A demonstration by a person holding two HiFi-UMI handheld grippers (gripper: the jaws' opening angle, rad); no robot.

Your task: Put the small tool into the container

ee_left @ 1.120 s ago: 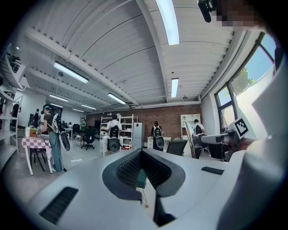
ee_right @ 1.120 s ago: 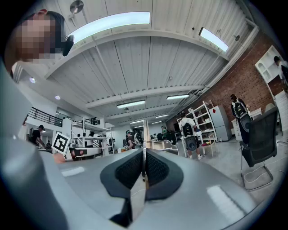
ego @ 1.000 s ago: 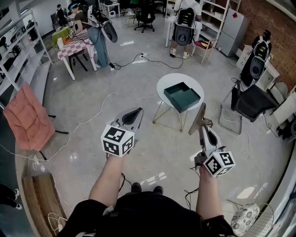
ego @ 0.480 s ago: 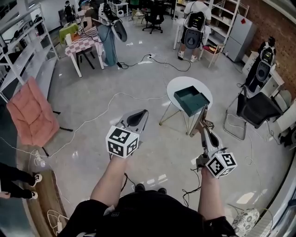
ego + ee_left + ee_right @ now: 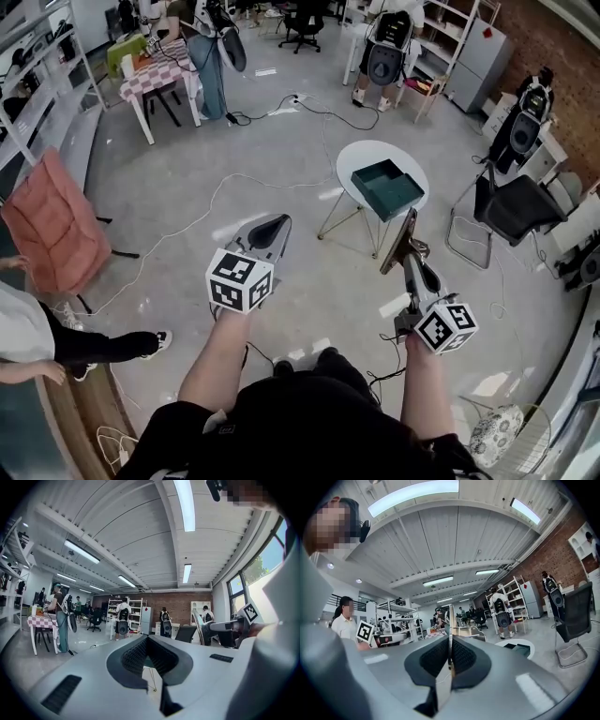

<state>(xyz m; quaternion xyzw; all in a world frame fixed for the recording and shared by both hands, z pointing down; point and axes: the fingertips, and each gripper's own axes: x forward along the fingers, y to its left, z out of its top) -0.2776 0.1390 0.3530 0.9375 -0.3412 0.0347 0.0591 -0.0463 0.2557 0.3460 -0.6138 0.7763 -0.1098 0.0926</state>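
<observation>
A teal open container sits on a small round white table ahead of me on the floor. My right gripper is shut on the small tool, a flat thin metal blade that sticks up past the fingertips, short of the table's near edge. The right gripper view shows the blade edge-on between the pads, with the container low and to the right. My left gripper is held level to the left, shut with nothing in it. Its own view shows the right gripper off to the side.
A black office chair stands right of the table. Cables run across the grey floor. A pink cloth hangs at the left, and a person's leg reaches in beside it. Shelves, a checkered table and people stand farther back.
A person has stepped in at the left edge. Both grippers keep about the same pose, the tool still held; the view has shifted slightly.
</observation>
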